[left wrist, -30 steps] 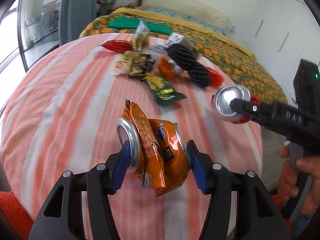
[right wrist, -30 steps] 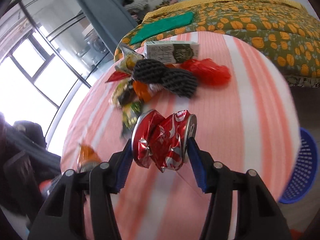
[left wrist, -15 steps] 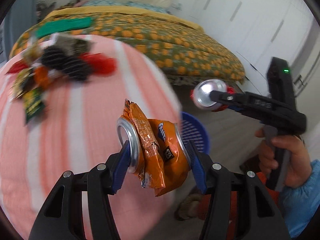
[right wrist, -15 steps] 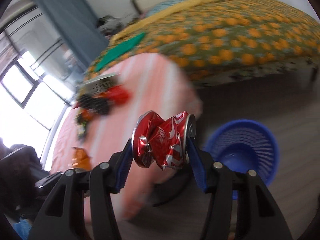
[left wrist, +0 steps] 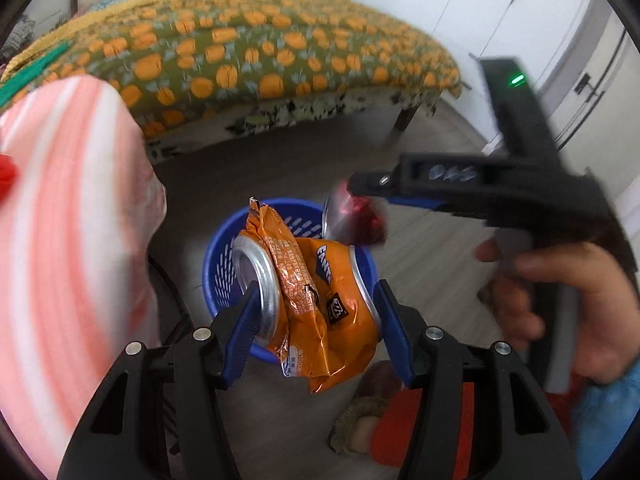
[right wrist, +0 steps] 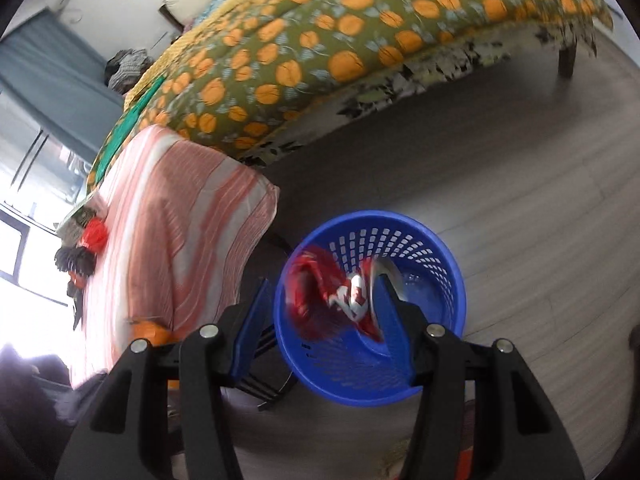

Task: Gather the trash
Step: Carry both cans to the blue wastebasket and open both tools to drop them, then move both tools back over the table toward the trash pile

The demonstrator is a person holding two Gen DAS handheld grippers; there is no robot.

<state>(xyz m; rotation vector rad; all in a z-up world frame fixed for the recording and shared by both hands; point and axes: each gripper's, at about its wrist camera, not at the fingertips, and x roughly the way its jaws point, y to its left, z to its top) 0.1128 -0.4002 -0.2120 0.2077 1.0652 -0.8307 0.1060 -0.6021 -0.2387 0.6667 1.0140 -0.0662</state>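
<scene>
Since half a second ago you have swung both tools off the pink-and-white striped tablecloth [left wrist: 68, 216] and over the round blue perforated plastic basket [right wrist: 424, 248] on the grey wood-look floor [right wrist: 540, 184]; the basket, which sat off to one side before, is now directly under both grippers. The bigger change is on your right: the right gripper [right wrist: 324, 312] was clamped on the crushed red-and-white drink can [right wrist: 340, 296] a moment ago, and now its blue pads stand spread apart, the left pad clear of the can and the right pad at the can's silver end. The can shows as a red smear of motion blur over the basket's mouth, so you cannot tell whether it is loose or touching that pad.

Your left gripper [left wrist: 316, 324] has not changed its grip: the pads are closed on the two ends of the crushed orange drink can [left wrist: 312, 296]. That can's long axis runs left to right across the fingers, its silver top rim turned to the left pad, its crumpled middle bulging toward the camera. It hangs above the basket, near the rim closest to you.

From the left wrist view, your right hand [left wrist: 560, 304] wraps the black handle with fingers curled, the tool reaching in from the right and pointing left, beyond the orange can, with the orange-patterned green bedspread [left wrist: 256, 52] behind
</scene>
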